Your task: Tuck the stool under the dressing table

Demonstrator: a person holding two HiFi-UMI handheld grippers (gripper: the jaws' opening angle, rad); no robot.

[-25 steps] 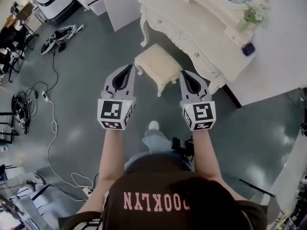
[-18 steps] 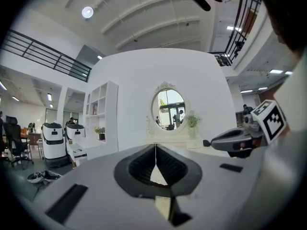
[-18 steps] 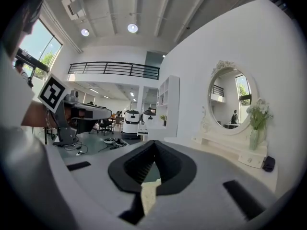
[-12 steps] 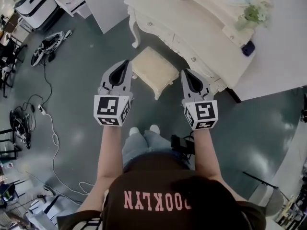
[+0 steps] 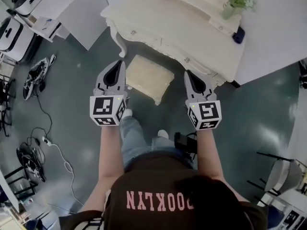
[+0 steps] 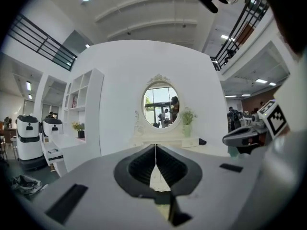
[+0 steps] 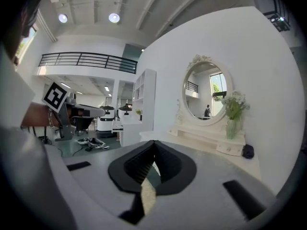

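- The left gripper [image 5: 120, 63] is clenched. In the left gripper view its jaws meet along a thin line at the tips [image 6: 155, 145] with nothing between them.
- The right gripper [image 5: 188, 73] is likewise clenched and empty. In the right gripper view its ribbed pads are pressed together at the tips [image 7: 154, 142].
- Each is held at the end of an outstretched arm, with its marker cube nearest the person.
- The stool [image 5: 147, 77], a small cream one with a padded square seat, stands on the grey floor [image 5: 86, 56] in front of the bench [image 5: 192, 32].
- In the head view the stool lies between the two grippers. The left tips are just beside its left corner and the right tips are near its right side. Whether either touches it cannot be told.
- Most of the seat is out in the open, and only its far edge reaches the bench's front edge, right of the curved leg [image 5: 120, 46].
- The cream bench carries an oval mirror [image 6: 159, 104], a vase of pale flowers [image 5: 234, 1] and a small dark object [image 5: 238, 34] near its right end.
- Both gripper views face the mirror, and each also catches the other gripper at its side.
- The person's legs and light shoes [image 5: 162, 134] are just behind the stool.
- Cables [image 5: 29, 157] lie on the floor at the left, and white machines [image 6: 29, 138] stand beyond them.
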